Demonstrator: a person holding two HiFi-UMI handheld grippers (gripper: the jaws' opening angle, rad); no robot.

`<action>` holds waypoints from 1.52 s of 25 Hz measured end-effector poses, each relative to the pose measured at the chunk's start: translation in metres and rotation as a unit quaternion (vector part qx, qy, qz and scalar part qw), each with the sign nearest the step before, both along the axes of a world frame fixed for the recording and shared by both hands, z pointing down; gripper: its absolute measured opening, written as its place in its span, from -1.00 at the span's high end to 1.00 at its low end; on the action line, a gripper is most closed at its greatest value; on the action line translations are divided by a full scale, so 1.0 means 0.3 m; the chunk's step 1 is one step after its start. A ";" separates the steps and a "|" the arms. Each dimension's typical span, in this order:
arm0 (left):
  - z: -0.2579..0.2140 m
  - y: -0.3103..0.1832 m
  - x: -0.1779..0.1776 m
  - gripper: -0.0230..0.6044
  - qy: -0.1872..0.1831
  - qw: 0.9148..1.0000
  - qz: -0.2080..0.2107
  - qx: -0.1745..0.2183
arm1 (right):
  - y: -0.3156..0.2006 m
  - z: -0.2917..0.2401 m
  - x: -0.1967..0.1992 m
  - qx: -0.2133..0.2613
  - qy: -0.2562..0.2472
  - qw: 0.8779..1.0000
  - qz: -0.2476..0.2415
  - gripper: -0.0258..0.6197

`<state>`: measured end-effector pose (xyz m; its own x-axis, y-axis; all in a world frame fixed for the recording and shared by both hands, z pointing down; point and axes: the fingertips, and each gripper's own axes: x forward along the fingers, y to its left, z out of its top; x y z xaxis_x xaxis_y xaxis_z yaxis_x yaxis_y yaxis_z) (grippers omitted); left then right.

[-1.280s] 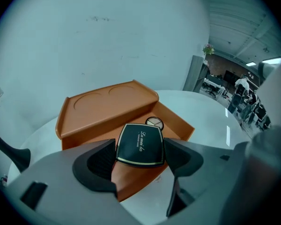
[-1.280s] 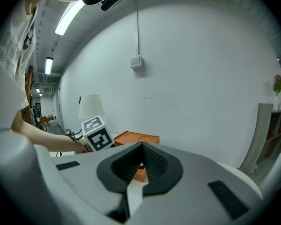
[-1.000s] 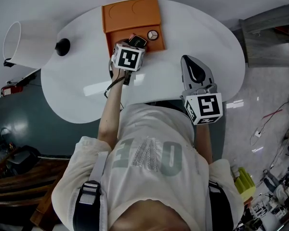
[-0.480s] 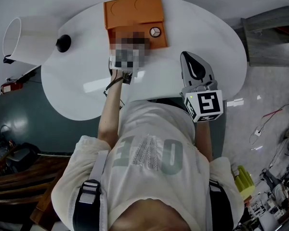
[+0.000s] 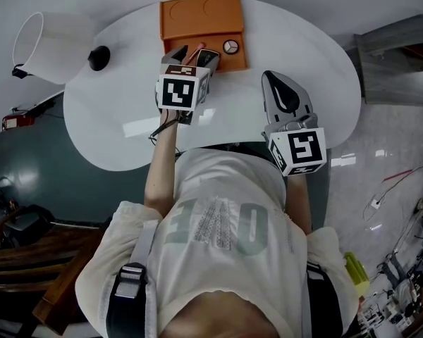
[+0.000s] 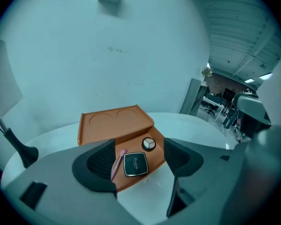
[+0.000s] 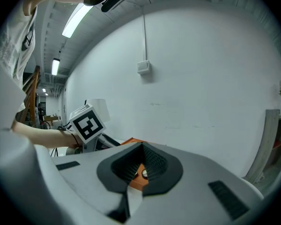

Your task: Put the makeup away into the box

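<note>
Three makeup items [image 6: 135, 165] in one box [image 6: 107, 125] | left tongs [image 6: 139, 162] spread, empty | right tongs [image 7: 139, 170] clenched, empty

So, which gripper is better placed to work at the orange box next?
Left. The left gripper hangs right at the orange box, jaws apart, facing the black compact. The right gripper sits off to the side, jaws together.

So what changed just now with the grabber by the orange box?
The left gripper has backed off a little from the orange box, toward the person, and its jaws now stand open and empty. The black case it seemed to be carrying lies in the box beside the pink brush. The right gripper stayed shut over the table; the round compact did not move.
</note>
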<state>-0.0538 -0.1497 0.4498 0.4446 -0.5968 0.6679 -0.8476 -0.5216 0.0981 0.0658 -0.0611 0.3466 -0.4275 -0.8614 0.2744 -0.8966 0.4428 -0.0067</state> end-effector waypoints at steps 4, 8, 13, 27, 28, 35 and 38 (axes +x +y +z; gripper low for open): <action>-0.122 0.004 -0.017 0.02 0.020 0.998 -0.011 0.063 | -0.021 -0.040 -0.048 0.021 0.005 0.999 -0.026 0.91; -0.292 0.030 -0.056 0.48 0.039 0.988 -0.042 0.140 | -0.060 -0.122 -0.093 0.055 -0.002 0.997 -0.045 0.91; -0.529 0.126 -0.124 0.90 0.068 0.961 -0.086 0.252 | -0.088 -0.200 -0.160 0.089 -0.031 0.995 -0.042 0.91; -0.623 0.216 -0.285 0.90 0.087 0.931 -0.180 0.306 | -0.095 -0.246 -0.206 0.108 -0.053 0.992 -0.022 0.91; -0.625 0.216 -0.283 0.90 0.087 0.931 -0.179 0.307 | -0.096 -0.246 -0.200 0.109 -0.053 0.992 -0.017 0.91; -0.629 0.226 -0.272 0.90 0.085 0.931 -0.174 0.309 | -0.088 -0.245 -0.200 0.111 -0.050 0.992 -0.015 0.91; -0.632 0.229 -0.270 0.90 0.086 0.932 -0.172 0.307 | -0.089 -0.253 -0.198 0.114 -0.053 0.992 -0.010 0.91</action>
